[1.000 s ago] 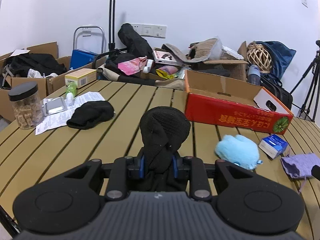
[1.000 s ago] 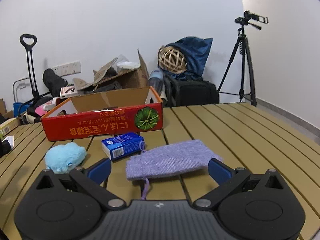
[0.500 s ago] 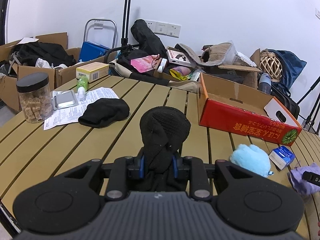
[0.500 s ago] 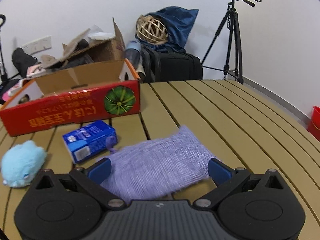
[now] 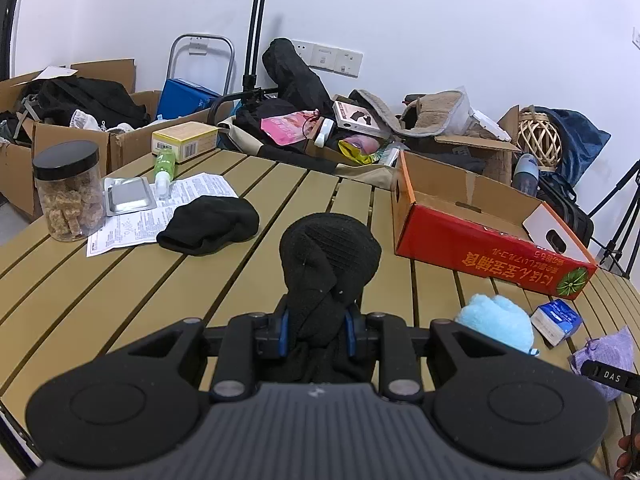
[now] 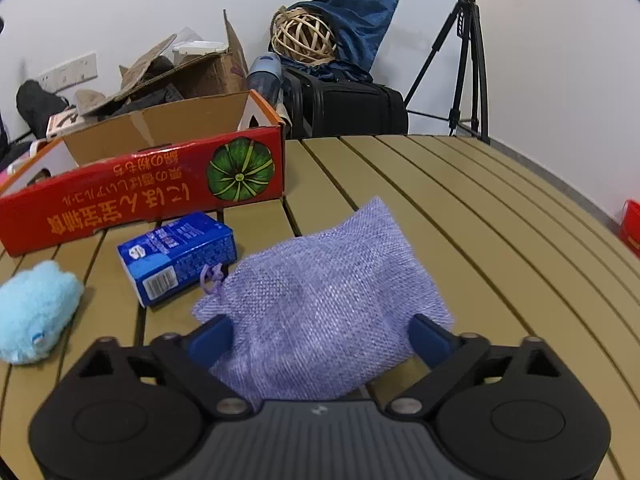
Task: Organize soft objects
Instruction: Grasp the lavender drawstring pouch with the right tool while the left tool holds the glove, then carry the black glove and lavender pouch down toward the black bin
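The left tongs [image 5: 316, 330] are drawn narrow and clamp a black knit hat [image 5: 330, 258], which bulges up between the blue pads above the slatted wooden bench [image 5: 120, 292]. The right tongs [image 6: 320, 334] stand wide, their jaws having just been closing, with a lilac woven drawstring pouch [image 6: 320, 300] lying on the bench between them; whether the blue pads already touch the cloth cannot be told. Taking the red cardboard box [image 6: 140, 188] as landmark: the pouch lies in front of its right-hand corner, a small blue carton [image 6: 178, 254] with a barcode sits just in front of the box and beside the pouch's knotted cord, and a pale blue fluffy toy [image 6: 34, 312] rests to the left of the carton. The box is open-topped, printed with orange characters that read upside down and a green pumpkin emblem. In the left view a second black hat [image 5: 210, 224] lies on the bench well left of the box, partly over a printed paper sheet [image 5: 160, 208], with a foil blister pack [image 5: 128, 196], a green bottle [image 5: 165, 166] and a black-lidded jar [image 5: 68, 192] of brown chunks farther left. The letters "DAS" show on a black part at that view's right edge. Behind the box, against the white wall, stand open cartons, bags, a wicker ball [image 6: 304, 38] and a tripod [image 6: 466, 60].
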The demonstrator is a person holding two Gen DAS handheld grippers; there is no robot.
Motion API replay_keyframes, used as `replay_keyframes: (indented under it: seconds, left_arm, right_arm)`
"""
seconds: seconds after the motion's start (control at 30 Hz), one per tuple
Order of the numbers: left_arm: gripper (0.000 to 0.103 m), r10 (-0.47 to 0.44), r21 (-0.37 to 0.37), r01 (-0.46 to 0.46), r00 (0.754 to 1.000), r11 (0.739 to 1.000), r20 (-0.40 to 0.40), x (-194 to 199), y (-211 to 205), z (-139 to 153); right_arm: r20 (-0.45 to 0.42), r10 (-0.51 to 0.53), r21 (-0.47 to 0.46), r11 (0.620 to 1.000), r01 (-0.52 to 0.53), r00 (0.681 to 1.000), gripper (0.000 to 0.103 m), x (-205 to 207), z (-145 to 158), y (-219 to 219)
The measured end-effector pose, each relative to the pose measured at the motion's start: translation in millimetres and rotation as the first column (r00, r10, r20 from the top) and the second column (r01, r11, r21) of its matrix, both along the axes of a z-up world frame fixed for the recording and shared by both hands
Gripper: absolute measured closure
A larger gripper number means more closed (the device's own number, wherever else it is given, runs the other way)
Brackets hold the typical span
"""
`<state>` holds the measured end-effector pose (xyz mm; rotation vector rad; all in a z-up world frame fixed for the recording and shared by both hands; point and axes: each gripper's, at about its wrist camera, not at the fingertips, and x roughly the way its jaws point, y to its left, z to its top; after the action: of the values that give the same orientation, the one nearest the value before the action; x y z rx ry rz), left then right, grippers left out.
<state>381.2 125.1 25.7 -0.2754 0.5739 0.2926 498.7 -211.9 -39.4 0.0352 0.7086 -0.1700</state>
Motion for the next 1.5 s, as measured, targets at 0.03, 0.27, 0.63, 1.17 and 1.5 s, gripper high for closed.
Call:
replay_keyframes:
  seconds: [0.03,0.27,0.63,1.17,1.5]
  left_arm:
    - [0.078,0.0,0.002,0.0,1.0,1.0,0.0,-0.3,-0.4,0.3]
    - [0.078,0.0,0.008,0.0,1.0,1.0,-0.004,-1.0,-0.9,0.3]
    - [0.078,-0.033,0.023,0.033,0.999,0.999,-0.002,-9.2,-5.4,1.3]
    - [0.078,-0.134,0.016,0.134,0.991,0.991,0.008,-34.1,-25.8,-7.5]
    - [0.078,-0.222,0.017,0.222,0.975,0.975,0.014,-62.2,-51.8,-12.8]
  right_arm:
    - [0.002,0.007,-0.001,1.0,-0.007,1.0,0.016,-0.6,0.4,0.4]
    - [0.01,0.066,0.008,0.998,-0.066,0.998,0.048,-8.3,7.5,6.4]
    - [0.046,0.105,0.086,0.99,-0.109,0.993,0.072,-38.8,16.4,2.1]
    - [0.136,0.144,0.139,0.977,-0.163,0.98,0.074,-119.9,33.1,-12.2]
    - [0.175,0.189,0.132,0.968,-0.213,0.966,0.074,-170.5,41.9,-6.9]
